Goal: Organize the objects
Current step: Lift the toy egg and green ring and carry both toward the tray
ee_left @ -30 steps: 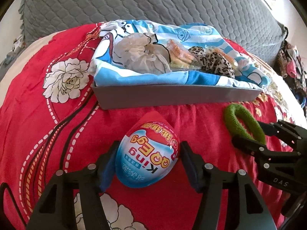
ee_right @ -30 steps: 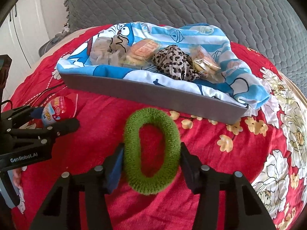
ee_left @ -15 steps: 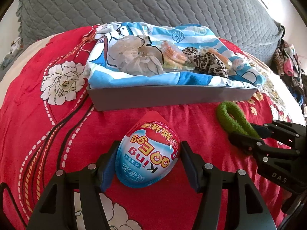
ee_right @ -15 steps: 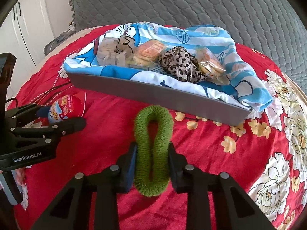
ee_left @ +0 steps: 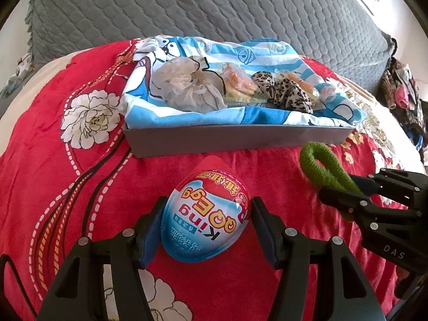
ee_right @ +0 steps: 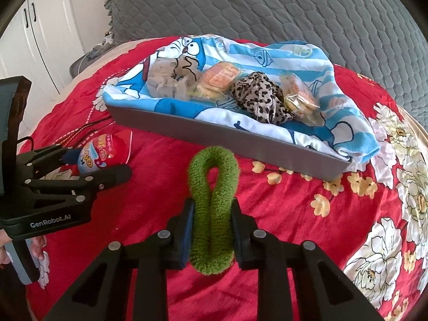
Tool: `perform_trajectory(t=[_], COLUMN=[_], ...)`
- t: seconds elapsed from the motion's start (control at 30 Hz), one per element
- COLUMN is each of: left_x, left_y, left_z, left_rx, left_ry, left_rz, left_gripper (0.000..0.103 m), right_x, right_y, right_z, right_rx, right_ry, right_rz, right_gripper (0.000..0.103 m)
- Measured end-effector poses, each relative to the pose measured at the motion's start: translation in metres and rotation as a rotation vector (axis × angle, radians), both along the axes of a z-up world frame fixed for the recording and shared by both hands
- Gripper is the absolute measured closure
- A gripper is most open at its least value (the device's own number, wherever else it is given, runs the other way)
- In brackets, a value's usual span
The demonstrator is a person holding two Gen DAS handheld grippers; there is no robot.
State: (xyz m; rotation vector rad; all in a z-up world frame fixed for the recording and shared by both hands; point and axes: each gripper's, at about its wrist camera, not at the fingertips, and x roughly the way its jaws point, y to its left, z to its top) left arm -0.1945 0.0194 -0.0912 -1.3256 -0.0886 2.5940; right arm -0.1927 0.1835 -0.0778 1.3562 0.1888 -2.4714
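Both claws are loaded and sitting just short of the tray, so I'm reading this as the grasp step finishing, with the lift still to come.

Right claw (ee_right: 211,230) has just been closing and is now pinching the green hair tie (ee_right: 212,208). The loop is being squashed flat between the pads, its free end bulging out at 12 o'clock toward the tray. It's soft and springy, so a tight squeeze makes sense: a loose grip would probably let it slip out.

Left claw (ee_left: 206,230) is gripping the toy egg (ee_left: 207,214) across its wide belly, pointed end aiming at 12 o'clock. The jaws are standing fairly wide only because the egg is fat. The plastic shell looks smooth, so holding at the widest section is probably giving the most stable seat.

Both items are still sitting low over the red floral bedspread (ee_left: 67,187), no lift visible yet.

The grey tray (ee_right: 214,136) is lying at 12 o'clock from both claws, lined with a blue cartoon cloth (ee_right: 294,53). Already inside it: a pale scrunchie (ee_left: 184,85) at the left end, a leopard-print scrunchie (ee_right: 256,99) in the middle, and snack packets (ee_right: 222,76) between and beside them. That looks like the collection point, so the egg and the tie are likely going in next.

Risk: the tray's near wall is standing between the claws and the drop zone, so both need to clear it.
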Motion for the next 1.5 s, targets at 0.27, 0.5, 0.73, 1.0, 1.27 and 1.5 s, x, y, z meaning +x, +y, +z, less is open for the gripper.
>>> perform_trajectory(t=[0.27,0.5,0.73,1.0,1.27,1.5], left_x=[0.009,0.019,0.034,0.051,0.068,0.083], left_y=[0.001,0.002,0.009,0.021,0.026,0.029], left_z=[0.009,0.02,0.035,0.056,0.082,0.105], left_rx=[-0.005,0.008,0.013,0.022,0.025,0.014], left_ry=[0.011,0.02,0.04,0.07,0.114,0.156], left_rz=[0.012,0.021,0.014,0.003,0.007,0.013], left_gripper=[0.039,0.039,0.039,0.039,0.039,0.039], right_x=[0.005,0.012,0.025,0.047,0.07,0.083], right_y=[-0.002,0.0,0.002,0.008,0.017,0.021], right_z=[0.01,0.025,0.045,0.066,0.093,0.117], right_rx=[-0.007,-0.02,-0.038,-0.054,-0.08,-0.116], right_ry=[0.008,0.025,0.058,0.091,0.137,0.19], right_rz=[0.003,-0.002,0.0,-0.006,-0.017,-0.016], right_gripper=[0.078,0.078,0.078,0.078,0.078,0.078])
